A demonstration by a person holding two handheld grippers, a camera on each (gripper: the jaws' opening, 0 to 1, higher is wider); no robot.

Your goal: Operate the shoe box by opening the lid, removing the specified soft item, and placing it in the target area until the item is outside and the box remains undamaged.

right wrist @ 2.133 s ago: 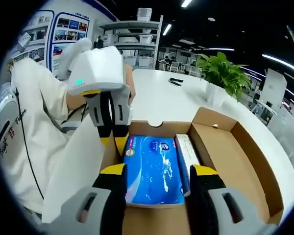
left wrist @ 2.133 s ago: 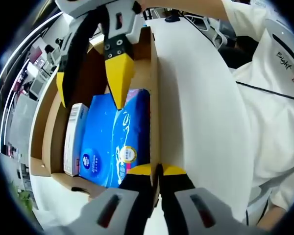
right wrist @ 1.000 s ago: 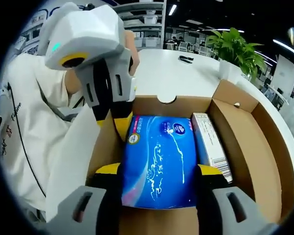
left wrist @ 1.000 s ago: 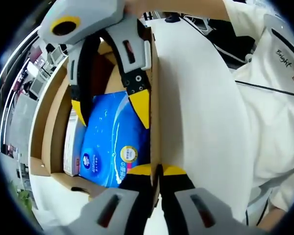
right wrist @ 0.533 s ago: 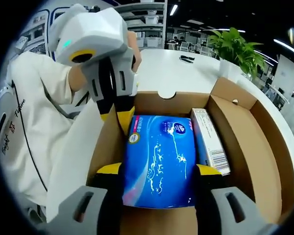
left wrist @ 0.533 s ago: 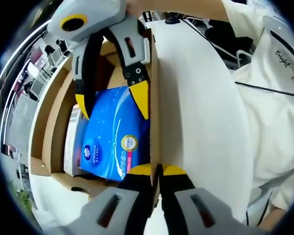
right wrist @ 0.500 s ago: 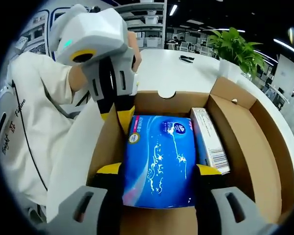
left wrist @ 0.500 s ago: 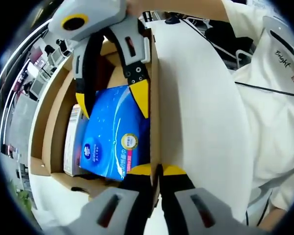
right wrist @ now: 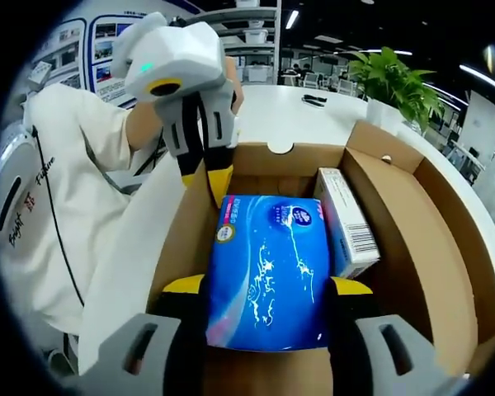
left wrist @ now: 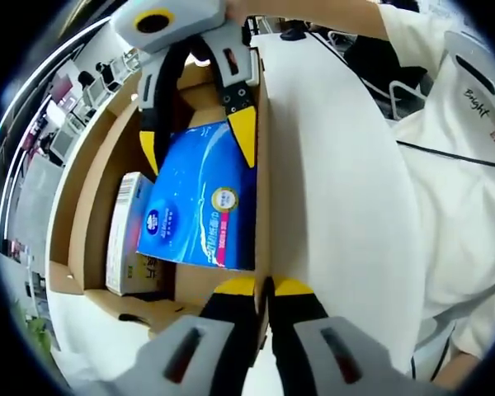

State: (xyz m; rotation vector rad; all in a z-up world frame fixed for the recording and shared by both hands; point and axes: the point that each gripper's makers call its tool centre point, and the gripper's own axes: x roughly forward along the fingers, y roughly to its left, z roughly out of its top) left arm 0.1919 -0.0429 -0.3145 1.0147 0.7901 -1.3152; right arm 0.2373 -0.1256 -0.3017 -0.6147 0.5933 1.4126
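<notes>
**Two grippers at an open box, blue pack gripped**

Two grippers are seen at an open cardboard box point(right wrist: 412, 223) on a white table point(right wrist: 289, 115). In the right gripper view, the right gripper point(right wrist: 266, 285) is closed on the near end of a blue tissue pack point(right wrist: 268, 268), one yellow-tipped jaw on each long side. The pack is held over the left part of the box interior, tilted and clear of the floor of the box; in the left gripper view point(left wrist: 200, 198) open cardboard is seen beneath its lower edge. A small white carton point(right wrist: 345, 221) is seen just beside the pack, on its right, lying on the box floor.

The left gripper point(left wrist: 264, 285) is shown with its jaws pressed together on the edge of the box wall, beside the white lid point(left wrist: 338, 190), which is folded outward toward the person. In the right gripper view, the same gripper point(right wrist: 206, 177) is seen at the box's left wall. A person's white sleeve point(right wrist: 58, 206) is seen at the left, and a potted plant point(right wrist: 392, 82) stands on the far side of the table.
</notes>
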